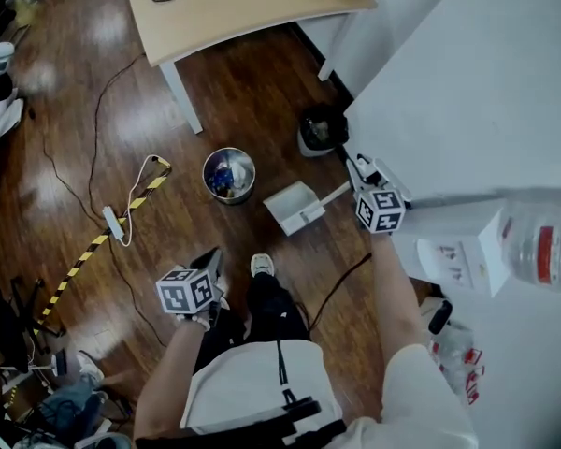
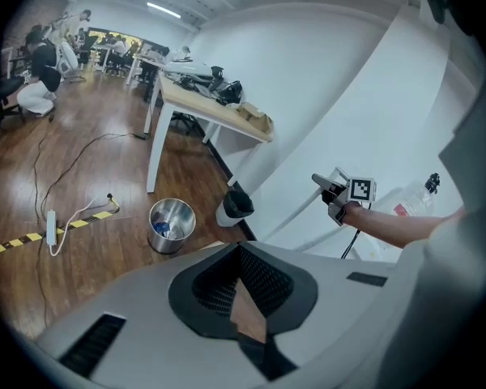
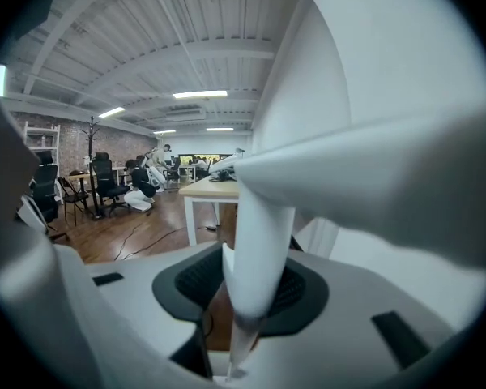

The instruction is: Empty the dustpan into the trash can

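Left tool (image 1: pixel 208 262) hangs low beside the person's leg. Its jaws are drawn together at the tips, with only a sliver of wooden floor (image 1: pixel 262 92) visible between them, and nothing is held. Right tool (image 1: pixel 360 181) is clamped narrow on the white handle (image 3: pixel 255 241) of the dustpan (image 1: pixel 294 206). The right gripper view confirms the handle runs up between both pads. The white dustpan sits out in front of the person with its hollow facing up. It is just to the right of the trash can (image 1: pixel 229 174) and clear of it, not over the rim. Whether it rests on the floor cannot be told. The trash can is a round metal bin standing upright on the floor, with blue and mixed scraps inside. A second bin with a black liner (image 1: pixel 320 131) stands beyond the dustpan, close against the white table (image 1: pixel 467 92). A white box (image 1: pixel 453 255) and a clear plastic bottle (image 1: pixel 542 246) sit on that table near the right tool. Elsewhere, a wooden table (image 1: pixel 243 7) stands at the far side. A power strip (image 1: pixel 112 223) with its cable and a yellow-black striped tape (image 1: pixel 93 246) lie on the floor to the left.
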Motion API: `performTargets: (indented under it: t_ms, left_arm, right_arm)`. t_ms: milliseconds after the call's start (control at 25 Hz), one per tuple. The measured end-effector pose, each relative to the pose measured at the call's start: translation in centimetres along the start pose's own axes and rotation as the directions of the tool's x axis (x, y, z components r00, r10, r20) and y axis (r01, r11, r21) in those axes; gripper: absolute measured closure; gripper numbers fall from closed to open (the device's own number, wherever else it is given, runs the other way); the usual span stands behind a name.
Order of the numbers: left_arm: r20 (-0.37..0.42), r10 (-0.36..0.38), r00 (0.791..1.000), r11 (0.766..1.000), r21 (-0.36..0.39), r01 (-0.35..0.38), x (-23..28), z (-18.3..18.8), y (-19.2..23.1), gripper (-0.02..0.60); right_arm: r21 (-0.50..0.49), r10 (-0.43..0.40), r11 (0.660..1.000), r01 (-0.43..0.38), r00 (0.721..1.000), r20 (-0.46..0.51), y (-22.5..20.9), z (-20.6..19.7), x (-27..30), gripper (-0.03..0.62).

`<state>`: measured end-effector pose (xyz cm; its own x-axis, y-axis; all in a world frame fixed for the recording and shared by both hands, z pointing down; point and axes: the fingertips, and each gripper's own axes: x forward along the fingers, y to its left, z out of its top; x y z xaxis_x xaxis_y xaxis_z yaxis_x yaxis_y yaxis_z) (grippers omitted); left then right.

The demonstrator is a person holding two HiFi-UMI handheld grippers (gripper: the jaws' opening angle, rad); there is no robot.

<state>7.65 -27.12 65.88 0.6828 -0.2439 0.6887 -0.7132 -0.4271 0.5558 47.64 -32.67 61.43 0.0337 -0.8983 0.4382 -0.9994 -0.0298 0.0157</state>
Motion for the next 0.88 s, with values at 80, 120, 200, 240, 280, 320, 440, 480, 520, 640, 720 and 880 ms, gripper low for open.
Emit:
performTargets:
  t_ms: [80,120,200,240,280,320,440,480,520,640,720,880]
  left_arm:
    - [-0.005,0.008,1.0,1.0,0.0,-0.008,0.3,0.1,0.1,0.592]
    - [-0.006,0.012,1.0,1.0,0.002,-0.012,0.4,0.2,0.2,0.592]
    - [-0.01,0.017,1.0,1.0,0.008,-0.017,0.5,0.4,0.2,0.592]
    - [-0.01,0.019,1.0,1.0,0.01,-0.019,0.6,0.5,0.3,0.592]
    - [-0.011,0.019,1.0,1.0,0.01,-0.019,0.6,0.6,0.3,0.592]
    - [-0.012,0.02,1.0,1.0,0.01,-0.02,0.6,0.6,0.3,0.592]
    - [-0.015,0.019,1.0,1.0,0.011,-0.018,0.5,0.5,0.3,0.592]
    - [-0.017,0.016,1.0,1.0,0.011,-0.016,0.4,0.4,0.3,0.592]
    - [-0.019,0.015,1.0,1.0,0.01,-0.015,0.3,0.3,0.4,0.592]
    - [-0.024,0.014,1.0,1.0,0.007,-0.014,0.1,0.2,0.6,0.592]
    - [-0.024,0.011,1.0,1.0,0.006,-0.011,0.1,0.0,0.6,0.592]
    - [-0.029,-0.001,1.0,1.0,0.009,0.001,0.0,-0.4,0.1,0.592]
  right_arm:
    - [0.009,-0.037,0.999,0.037,0.999,-0.009,0.0,-1.4,0.6,0.453]
    - [0.012,-0.06,0.998,0.06,0.998,-0.012,0.0,-1.9,0.7,0.451]
    - [0.02,-0.101,0.995,0.102,0.995,-0.02,0.1,-3.0,0.9,0.451]
    - [0.026,-0.114,0.993,0.114,0.993,-0.026,0.3,-3.6,0.9,0.45]
    - [0.035,-0.121,0.992,0.122,0.992,-0.03,0.5,-4.2,0.9,0.448]
    - [0.045,-0.124,0.991,0.126,0.992,-0.033,0.8,-4.8,0.9,0.445]
    - [0.067,-0.133,0.988,0.136,0.99,-0.05,1.6,-6.7,-0.1,0.437]
    - [0.071,-0.136,0.988,0.14,0.989,-0.053,1.8,-7.2,-0.6,0.436]
    - [0.077,-0.141,0.986,0.145,0.989,-0.053,2.0,-7.6,-1.1,0.434]
    - [0.12,-0.177,0.976,0.183,0.982,-0.059,1.6,-8.5,-2.5,0.422]
    - [0.147,-0.208,0.965,0.217,0.975,-0.073,1.0,-9.6,-3.5,0.395]
    - [0.173,-0.255,0.946,0.273,0.96,-0.118,0.2,-12.0,-6.0,0.358]
